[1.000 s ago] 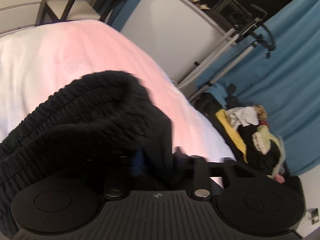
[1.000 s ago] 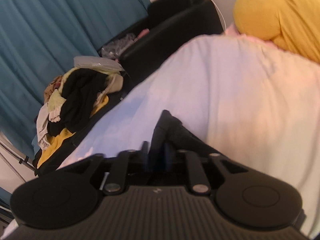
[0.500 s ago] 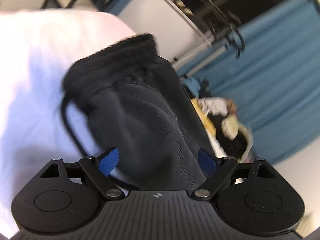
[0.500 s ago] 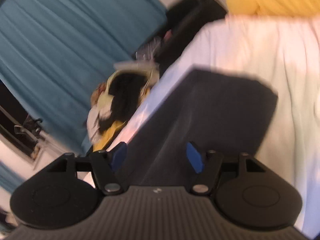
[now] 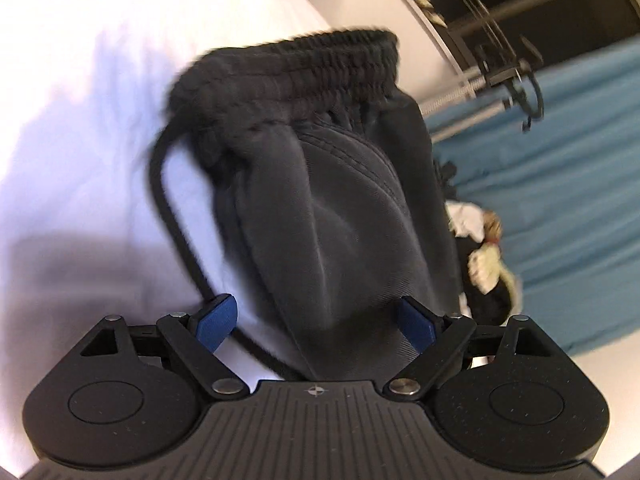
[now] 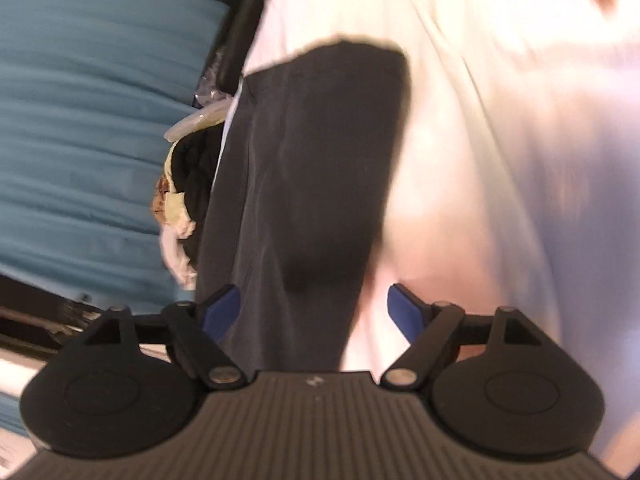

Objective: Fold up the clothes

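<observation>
Dark grey pants (image 5: 340, 208) lie on the white bed sheet (image 5: 80, 140). In the left wrist view I see their ribbed elastic waistband (image 5: 288, 76) and a black drawstring (image 5: 168, 208) looping onto the sheet. My left gripper (image 5: 316, 322) is open, its blue pads either side of the fabric just above it. In the right wrist view the leg end of the pants (image 6: 312, 168) lies flat on the sheet (image 6: 500, 160). My right gripper (image 6: 312, 314) is open and holds nothing, with the cloth between its blue pads.
A pile of mixed clothes (image 5: 484, 264) sits beyond the bed's edge, also in the right wrist view (image 6: 180, 200). Blue curtains (image 5: 568, 200) hang behind it. A dark metal stand (image 5: 500, 76) stands by the white wall.
Both grippers were shut on the pants a second ago. They have opened, let the pants down flat on the sheet, and pulled back a little.
</observation>
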